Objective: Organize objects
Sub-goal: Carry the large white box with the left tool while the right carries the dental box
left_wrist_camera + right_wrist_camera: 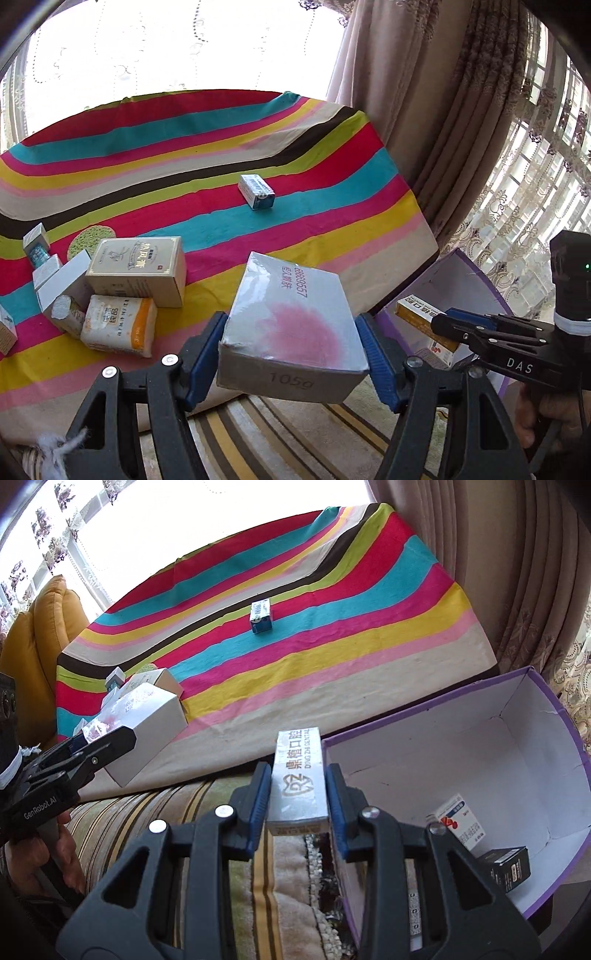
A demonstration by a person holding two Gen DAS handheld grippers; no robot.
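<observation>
A striped cloth [207, 155] is spread over a table by curtained windows; a purple-rimmed bin [524, 716] stands beside the table's near corner, with two small packs already lying inside.

The left gripper [293, 345] is clamped on a white box [291, 325], held clear of the cloth near the table edge. The right gripper [297, 794] is pinched on a slim silver carton [299, 775], poised at the bin's near rim. One blue box [256, 191] is left alone mid-cloth; a heap of packs [122, 291] remains at the cloth's left end.

Risks, as judged:
- The white box is gripped only at its near end, so it could pivot or slip out before the bin is reached.
- The carton could catch on the bin wall and fall outside onto the rug [236, 849].
- The two grippers are converging on one bin; a collision is possible.

Writing read: "105g" and part of a number, "8889557", on the white box; "DING ZHI DENTAL" on the carton; "DAS" and "GenRobot.AI" on the grippers.
</observation>
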